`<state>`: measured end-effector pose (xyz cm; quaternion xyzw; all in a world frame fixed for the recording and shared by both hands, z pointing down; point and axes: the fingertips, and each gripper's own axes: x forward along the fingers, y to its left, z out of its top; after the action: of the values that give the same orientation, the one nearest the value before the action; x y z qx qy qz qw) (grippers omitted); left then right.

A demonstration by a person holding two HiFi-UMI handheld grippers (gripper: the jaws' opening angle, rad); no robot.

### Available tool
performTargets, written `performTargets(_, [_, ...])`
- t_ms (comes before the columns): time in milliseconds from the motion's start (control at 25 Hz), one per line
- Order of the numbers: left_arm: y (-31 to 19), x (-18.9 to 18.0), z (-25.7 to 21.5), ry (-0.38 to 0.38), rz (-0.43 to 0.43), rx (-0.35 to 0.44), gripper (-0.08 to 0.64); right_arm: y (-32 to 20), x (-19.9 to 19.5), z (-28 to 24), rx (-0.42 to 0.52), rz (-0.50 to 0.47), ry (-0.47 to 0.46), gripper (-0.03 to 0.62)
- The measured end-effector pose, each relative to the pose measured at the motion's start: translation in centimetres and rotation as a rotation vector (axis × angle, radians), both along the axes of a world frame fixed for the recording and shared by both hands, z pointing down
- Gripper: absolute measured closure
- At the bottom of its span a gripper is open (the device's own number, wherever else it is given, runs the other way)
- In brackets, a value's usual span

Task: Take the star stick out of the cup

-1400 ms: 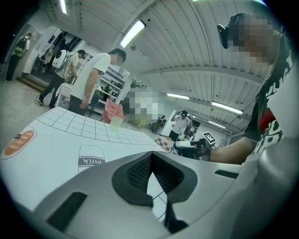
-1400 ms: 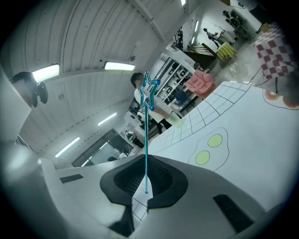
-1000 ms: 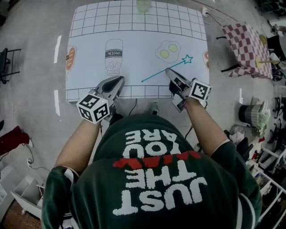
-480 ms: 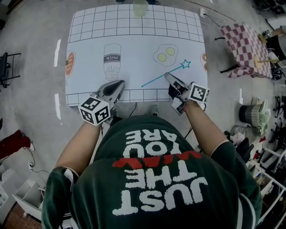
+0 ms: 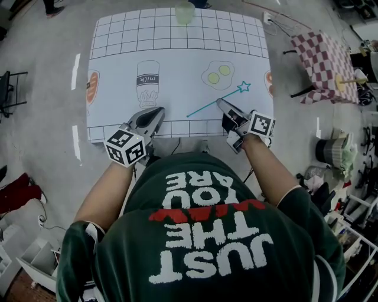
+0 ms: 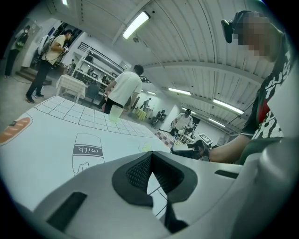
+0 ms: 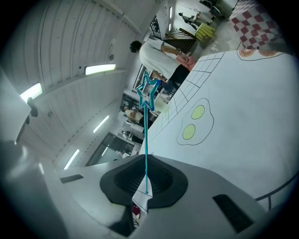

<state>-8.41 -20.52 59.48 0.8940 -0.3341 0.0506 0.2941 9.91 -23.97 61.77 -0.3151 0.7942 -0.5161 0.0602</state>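
Observation:
The star stick (image 5: 207,106) is a thin teal rod with an outlined star (image 5: 244,87) at its far end. My right gripper (image 5: 220,102) is shut on the rod partway along, and it slants over the white table mat (image 5: 177,65) near the front edge. In the right gripper view the star stick (image 7: 145,140) runs up from between the pads of the right gripper (image 7: 145,187) to the star (image 7: 148,92). The pale green cup (image 5: 184,12) stands at the mat's far edge, well away from the stick. My left gripper (image 5: 157,112) rests shut and empty at the front left; it is also shut (image 6: 150,169) in its own view.
The mat carries printed pictures: a milk bottle (image 5: 147,75), fried eggs (image 5: 218,74) and a bread shape (image 5: 93,87). A checkered table (image 5: 323,58) stands at the right, with clutter along the right floor. People stand beyond the table's far side (image 6: 122,91).
Almost nothing has moved: the right gripper keeps its hold on the stick and the left gripper stays put. Only the head view has shifted slightly.

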Motion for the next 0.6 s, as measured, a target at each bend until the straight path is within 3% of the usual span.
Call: performTargets(600, [0.11, -0.21, -0.12, 0.000, -0.006, 0.001, 0.563, -0.11, 0.05, -0.27, 0.005, 0.001, -0.007, 0.551])
